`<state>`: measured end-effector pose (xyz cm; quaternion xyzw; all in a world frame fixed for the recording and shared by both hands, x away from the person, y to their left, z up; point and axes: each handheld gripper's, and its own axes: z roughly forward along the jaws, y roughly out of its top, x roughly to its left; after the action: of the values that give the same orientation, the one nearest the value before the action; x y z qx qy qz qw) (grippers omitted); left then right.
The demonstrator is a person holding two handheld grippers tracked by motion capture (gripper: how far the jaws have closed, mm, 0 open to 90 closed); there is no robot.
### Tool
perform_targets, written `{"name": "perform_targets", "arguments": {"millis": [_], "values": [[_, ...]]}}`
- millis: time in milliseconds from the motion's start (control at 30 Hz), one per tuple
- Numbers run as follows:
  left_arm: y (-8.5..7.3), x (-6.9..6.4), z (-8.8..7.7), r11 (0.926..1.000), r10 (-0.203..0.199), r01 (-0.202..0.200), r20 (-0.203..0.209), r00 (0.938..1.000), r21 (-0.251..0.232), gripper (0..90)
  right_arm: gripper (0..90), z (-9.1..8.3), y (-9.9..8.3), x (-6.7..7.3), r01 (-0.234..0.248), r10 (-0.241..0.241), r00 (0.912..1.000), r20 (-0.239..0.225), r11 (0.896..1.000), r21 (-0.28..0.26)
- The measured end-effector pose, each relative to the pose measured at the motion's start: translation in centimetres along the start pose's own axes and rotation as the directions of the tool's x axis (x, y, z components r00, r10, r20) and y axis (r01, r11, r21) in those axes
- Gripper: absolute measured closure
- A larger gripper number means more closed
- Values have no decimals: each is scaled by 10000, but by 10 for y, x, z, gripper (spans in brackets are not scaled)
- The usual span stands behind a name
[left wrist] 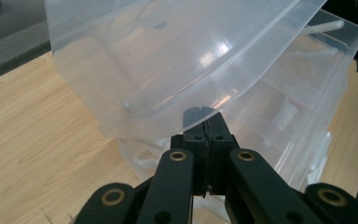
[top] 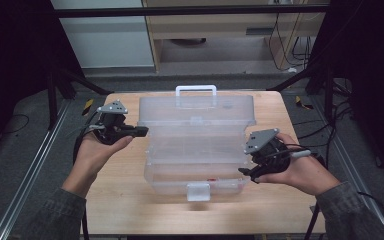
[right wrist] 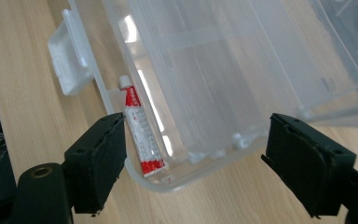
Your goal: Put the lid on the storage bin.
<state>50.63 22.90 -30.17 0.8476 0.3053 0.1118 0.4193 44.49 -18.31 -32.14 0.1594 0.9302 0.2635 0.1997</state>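
Opening the clear box (top: 196, 150): my left gripper (left wrist: 204, 122) is pinched shut by its lid (left wrist: 168, 60), right gripper (right wrist: 193, 154) spread, empty. Next: reach inside w/ right.

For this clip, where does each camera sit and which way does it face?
High view: above the person's side, looking forward and down on the wooden table and the open clear plastic box; both forearms, the left gripper and the right gripper show.
Left gripper view: rides the left gripper, looking along its shut jaws at the raised lid.
Right gripper view: rides the right gripper, looking between open jaws at the box corner and a red-and-white tube.
Shared: all three show box and table.
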Motion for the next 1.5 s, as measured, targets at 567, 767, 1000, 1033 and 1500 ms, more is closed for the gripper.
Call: {"name": "perform_targets", "arguments": {"millis": [567, 767, 1000, 1033, 1500], "values": [[-31, -16, 3, 9998, 182, -184, 310, 9994, 59, 895, 198, -9, -48, -9, -855, 839, 9941, 683, 9961, 214], [-43, -21, 6, 9987, 377, -387, 316, 9988, 326, 895, 201, -9, -57, -11, -1051, 1027, 9907, 889, 9942, 230], [-51, -22, 5, 9987, 407, -416, 302, 9987, 294, 895, 203, -8, -65, -13, -1198, 1164, 9886, 954, 9923, 309], [-52, -22, 5, 9991, 366, -371, 249, 9990, 224, 895, 203, -8, -66, -14, -1224, 1187, 9881, 978, 9919, 330], [-70, -20, 8, 9997, 215, -217, 124, 9997, 128, 894, 202, -1, -74, -15, -1443, 1394, 9838, 1126, 9889, 364]]}}
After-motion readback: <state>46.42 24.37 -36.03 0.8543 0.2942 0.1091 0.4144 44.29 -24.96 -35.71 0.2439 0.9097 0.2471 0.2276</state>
